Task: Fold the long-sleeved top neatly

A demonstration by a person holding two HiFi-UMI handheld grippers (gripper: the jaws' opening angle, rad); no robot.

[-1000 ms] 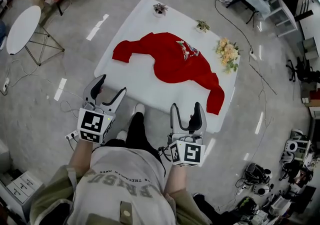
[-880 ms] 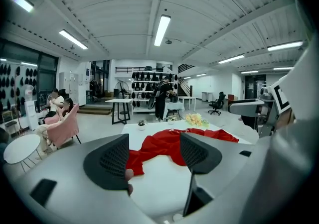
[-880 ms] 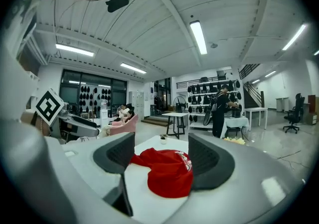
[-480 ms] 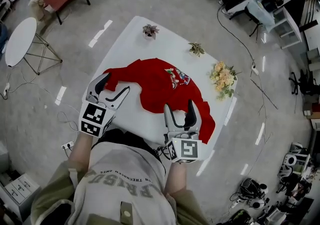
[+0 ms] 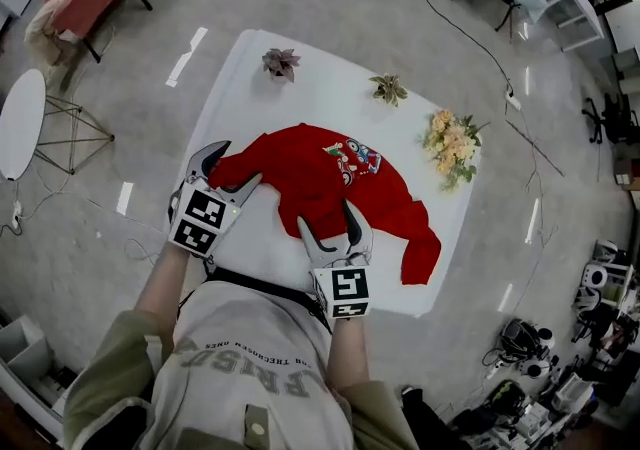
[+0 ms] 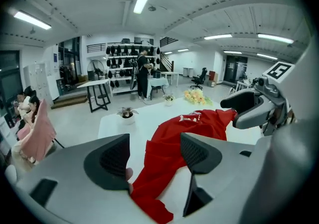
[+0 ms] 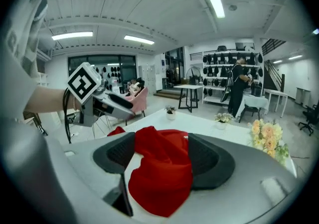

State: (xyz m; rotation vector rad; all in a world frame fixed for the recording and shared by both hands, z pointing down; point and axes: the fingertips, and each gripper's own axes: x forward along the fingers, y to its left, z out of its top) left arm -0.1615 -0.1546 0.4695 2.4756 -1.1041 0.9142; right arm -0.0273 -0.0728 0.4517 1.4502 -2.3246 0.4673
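Red top lies crumpled on the white table, toward its near half. Long axis runs sleeve to sleeve, from the near left to the near right, with the body arched toward the far side. Chest print sits by the far edge of the body, face up; the collar itself cannot be made out among the folds. The left sleeve points at the left gripper, whose jaws stand apart with the sleeve end lying loose between them; in the left gripper view the sleeve runs up the gap, clear of the right pad, and the cuff is cut off by the gripper body. The right sleeve trails to the near right corner of the table and ends near its edge. The right gripper is at the near edge of the body, jaws apart, with a bunched fold of cloth in the gap; in the right gripper view the fold fills the gap, and contact with the pads cannot be confirmed. The hem below that gripper is hidden in the head view. Two plants and flowers stand along the far and right sides, clear of the top.
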